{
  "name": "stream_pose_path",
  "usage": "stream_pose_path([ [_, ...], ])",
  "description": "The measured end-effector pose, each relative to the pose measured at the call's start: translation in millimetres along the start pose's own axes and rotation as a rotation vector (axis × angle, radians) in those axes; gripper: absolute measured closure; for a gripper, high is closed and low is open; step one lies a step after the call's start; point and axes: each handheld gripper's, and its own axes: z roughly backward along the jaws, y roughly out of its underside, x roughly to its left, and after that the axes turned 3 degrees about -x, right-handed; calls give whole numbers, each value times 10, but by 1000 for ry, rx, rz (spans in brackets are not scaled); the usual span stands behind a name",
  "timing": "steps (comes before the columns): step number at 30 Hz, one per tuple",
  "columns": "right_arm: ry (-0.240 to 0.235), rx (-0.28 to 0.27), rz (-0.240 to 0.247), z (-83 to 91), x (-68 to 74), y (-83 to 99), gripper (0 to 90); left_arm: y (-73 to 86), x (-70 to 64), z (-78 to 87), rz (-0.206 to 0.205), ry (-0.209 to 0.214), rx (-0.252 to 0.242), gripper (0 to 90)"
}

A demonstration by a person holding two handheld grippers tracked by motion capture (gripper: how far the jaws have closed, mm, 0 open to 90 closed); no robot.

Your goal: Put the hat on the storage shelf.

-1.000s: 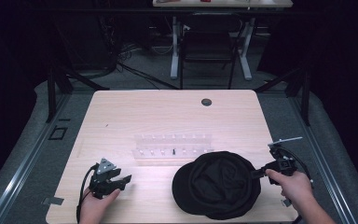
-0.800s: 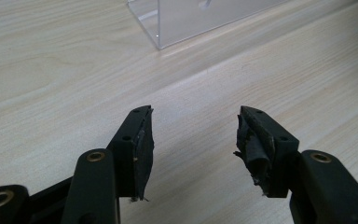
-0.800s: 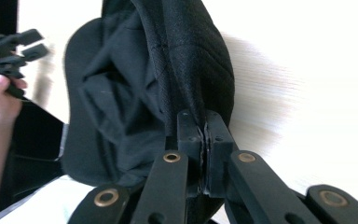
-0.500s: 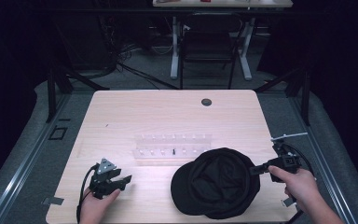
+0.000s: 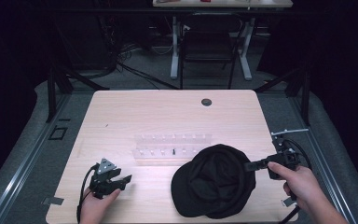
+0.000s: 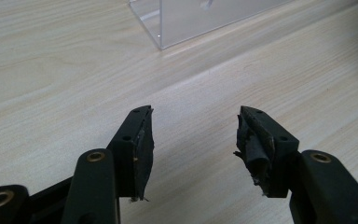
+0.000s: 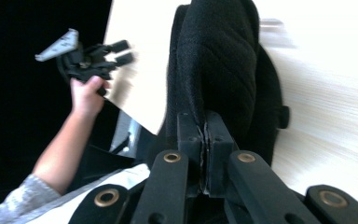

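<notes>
While right claw (image 7: 204, 140) pinches black cap (image 5: 216, 179) at frame's lower right, left claw (image 6: 193, 135) gapes empty; advisable: lift slowly, grip firm.

The right hand-held gripper (image 7: 205, 128) has its two black jaws pressed together on the edge of a black cap (image 7: 219, 60), pinching the fabric between the pads. The cap rises from the jaws toward the top of the view, its quilted crown lying against the pale wooden worktop (image 7: 326, 93). Farther off, beyond the worktop's edge against a dark background, a person's hand (image 7: 87, 95) holds the left hand-held gripper (image 7: 123, 51), its grey three-cornered plate on top and its jaws pointing toward the worktop. A grey sleeve (image 7: 21, 203) covers the forearm.
</notes>
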Motion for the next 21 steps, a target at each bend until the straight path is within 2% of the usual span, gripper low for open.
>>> stream_pose_path([
  [4, -62, -13, 10, 8, 79, -32, 887, 2, -1, -1, -2, 2, 4, 459],
  [10, -103, -17, 55, 13, 234, -64, 888, 8, 6, 2, 6, 4, -1, 439],
  [17, -147, -30, 49, 21, 266, -69, 889, 8, 10, -6, 10, 8, -2, 424],
  [21, -176, -46, 63, 74, 314, -86, 889, 11, 12, -17, 14, 11, 0, 422],
])
